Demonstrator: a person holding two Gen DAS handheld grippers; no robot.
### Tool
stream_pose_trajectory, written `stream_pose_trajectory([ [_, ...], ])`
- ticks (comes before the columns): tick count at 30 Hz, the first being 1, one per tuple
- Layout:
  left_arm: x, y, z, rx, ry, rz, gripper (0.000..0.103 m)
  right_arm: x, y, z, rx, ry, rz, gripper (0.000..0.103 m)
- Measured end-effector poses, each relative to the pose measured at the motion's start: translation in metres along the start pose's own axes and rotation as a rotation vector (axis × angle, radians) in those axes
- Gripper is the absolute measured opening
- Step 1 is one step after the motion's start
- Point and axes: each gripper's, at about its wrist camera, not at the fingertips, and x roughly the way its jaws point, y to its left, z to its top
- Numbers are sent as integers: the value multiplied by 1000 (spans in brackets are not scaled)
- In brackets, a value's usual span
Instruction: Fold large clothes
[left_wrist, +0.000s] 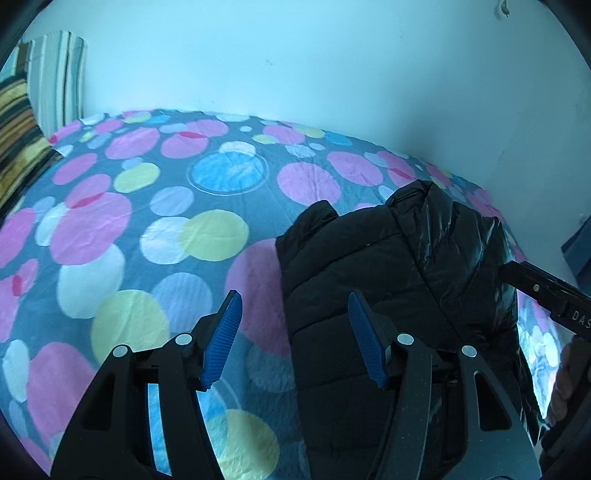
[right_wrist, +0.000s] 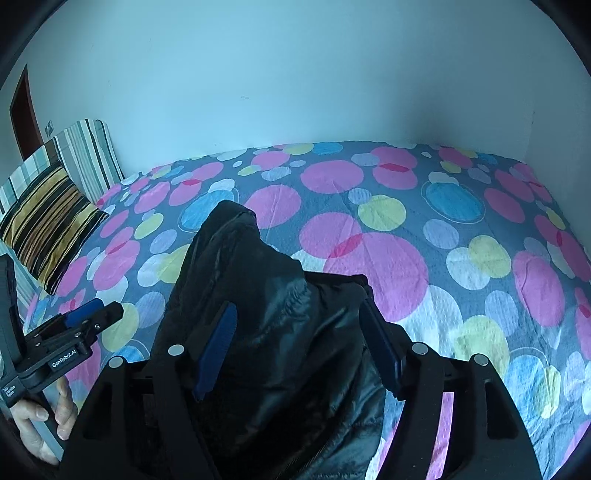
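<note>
A black puffer jacket (left_wrist: 373, 266) lies bunched on the polka-dot bedspread (left_wrist: 155, 206). My left gripper (left_wrist: 295, 339) is open; its right finger is over the jacket's left edge and its left finger is over the bedspread. It also shows at the left in the right wrist view (right_wrist: 92, 314). My right gripper (right_wrist: 299, 347) is open with the jacket (right_wrist: 266, 317) bulging up between its blue pads, and no grip on it shows. The right gripper's body shows at the right edge in the left wrist view (left_wrist: 543, 291).
Striped pillows (right_wrist: 51, 206) lean at the head of the bed against the pale wall (right_wrist: 295, 74). A wall corner bounds the bed's far right side. The bedspread (right_wrist: 461, 240) spreads wide to the right of the jacket.
</note>
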Motion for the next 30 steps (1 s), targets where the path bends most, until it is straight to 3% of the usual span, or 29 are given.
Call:
stream_pose_trajectory([
  [4,25,4,0,-16,43,-45,59,18,9,12,-25,22,-17,70],
  [7,38,6,-4,-24,66,-65,59,34,5,8,-43,73,-37,37],
  [9,43,4,-6,-30,79,-94,59,43,-1,3,-48,105,-65,31],
  [18,74,-32,-8,64,144,-112,60,76,-42,-29,-23,223,-96,30],
  [23,91,-47,-13,94,183,-118,60,95,-70,-44,58,284,-38,30],
  [30,100,-55,-19,126,195,-88,60,102,-80,-57,99,291,-13,30],
])
